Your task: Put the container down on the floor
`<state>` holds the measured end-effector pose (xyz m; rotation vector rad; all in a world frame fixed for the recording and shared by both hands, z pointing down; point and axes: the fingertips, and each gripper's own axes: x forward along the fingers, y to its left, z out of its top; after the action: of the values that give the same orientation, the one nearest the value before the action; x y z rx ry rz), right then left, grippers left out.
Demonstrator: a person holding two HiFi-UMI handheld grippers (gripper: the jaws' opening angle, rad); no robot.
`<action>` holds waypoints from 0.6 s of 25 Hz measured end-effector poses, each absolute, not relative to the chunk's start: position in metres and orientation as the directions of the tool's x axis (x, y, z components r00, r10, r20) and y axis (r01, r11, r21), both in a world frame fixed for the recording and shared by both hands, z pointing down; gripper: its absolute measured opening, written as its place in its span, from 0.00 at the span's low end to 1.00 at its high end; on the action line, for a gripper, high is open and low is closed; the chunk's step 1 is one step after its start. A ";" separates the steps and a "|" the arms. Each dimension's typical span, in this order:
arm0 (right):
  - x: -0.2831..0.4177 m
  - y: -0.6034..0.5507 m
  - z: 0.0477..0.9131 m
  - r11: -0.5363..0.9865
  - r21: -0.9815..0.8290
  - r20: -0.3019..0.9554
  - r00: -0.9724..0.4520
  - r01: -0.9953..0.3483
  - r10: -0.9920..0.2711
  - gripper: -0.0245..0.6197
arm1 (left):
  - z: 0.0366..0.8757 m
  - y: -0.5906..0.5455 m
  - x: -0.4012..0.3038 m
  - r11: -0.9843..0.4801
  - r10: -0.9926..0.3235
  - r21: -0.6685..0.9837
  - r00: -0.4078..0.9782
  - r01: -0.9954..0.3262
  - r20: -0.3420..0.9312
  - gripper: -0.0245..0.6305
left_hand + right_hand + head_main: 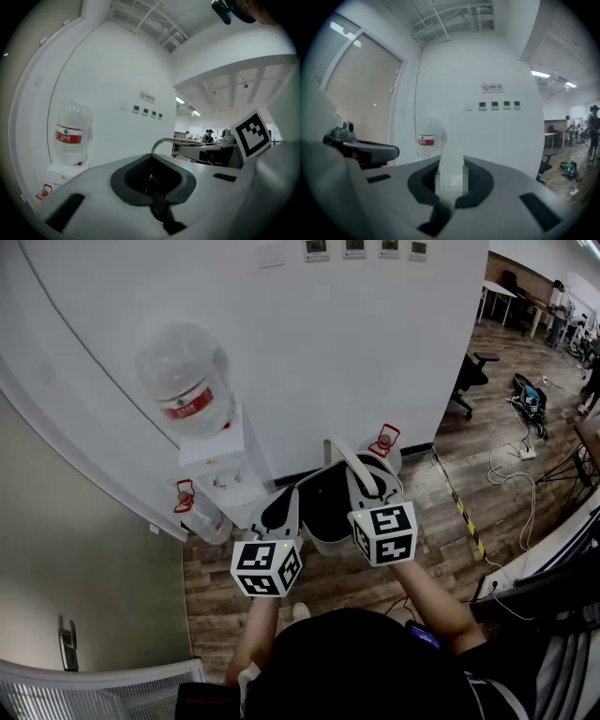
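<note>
A white container with a dark inside hangs above the wooden floor, between my two grippers in the head view. Its pale bail handle arches up to the right. My right gripper is shut on that handle; in the right gripper view the white handle strip stands pinched between the pads of the right gripper. My left gripper sits at the container's left rim with its jaws together, apparently shut on the rim. In the left gripper view the left gripper hides the container, and only the handle shows beyond.
A white water dispenser with a clear bottle on top stands against the wall just ahead. Spare water bottles stand on the floor on either side. Yellow-black tape, cables and an office chair lie to the right.
</note>
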<state>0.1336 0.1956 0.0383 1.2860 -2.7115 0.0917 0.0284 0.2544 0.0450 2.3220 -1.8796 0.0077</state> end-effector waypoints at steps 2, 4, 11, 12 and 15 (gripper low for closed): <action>0.136 0.196 0.039 0.632 0.002 0.150 -0.625 -0.775 -0.766 0.08 | 0.046 0.255 0.030 -0.200 -0.972 0.116 0.212 -0.973 0.102 0.06; 0.137 0.196 0.039 0.636 -0.004 0.152 -0.629 -0.772 -0.762 0.08 | 0.047 0.255 0.031 -0.198 -0.972 0.119 0.210 -0.973 0.104 0.06; 0.142 0.193 0.042 0.653 -0.041 0.157 -0.651 -0.756 -0.743 0.08 | 0.049 0.250 0.038 -0.188 -0.973 0.140 0.204 -0.972 0.107 0.06; 0.144 0.193 0.043 0.655 -0.041 0.157 -0.652 -0.754 -0.741 0.08 | 0.050 0.250 0.041 -0.188 -0.973 0.141 0.204 -0.972 0.107 0.06; 0.149 0.192 0.046 0.663 -0.039 0.160 -0.659 -0.748 -0.735 0.08 | 0.053 0.249 0.049 -0.189 -0.973 0.147 0.205 -0.971 0.104 0.06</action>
<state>0.1489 0.1921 0.0458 1.2298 -2.7445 0.1530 0.0487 0.2487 0.0528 2.2919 -1.8737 -0.0188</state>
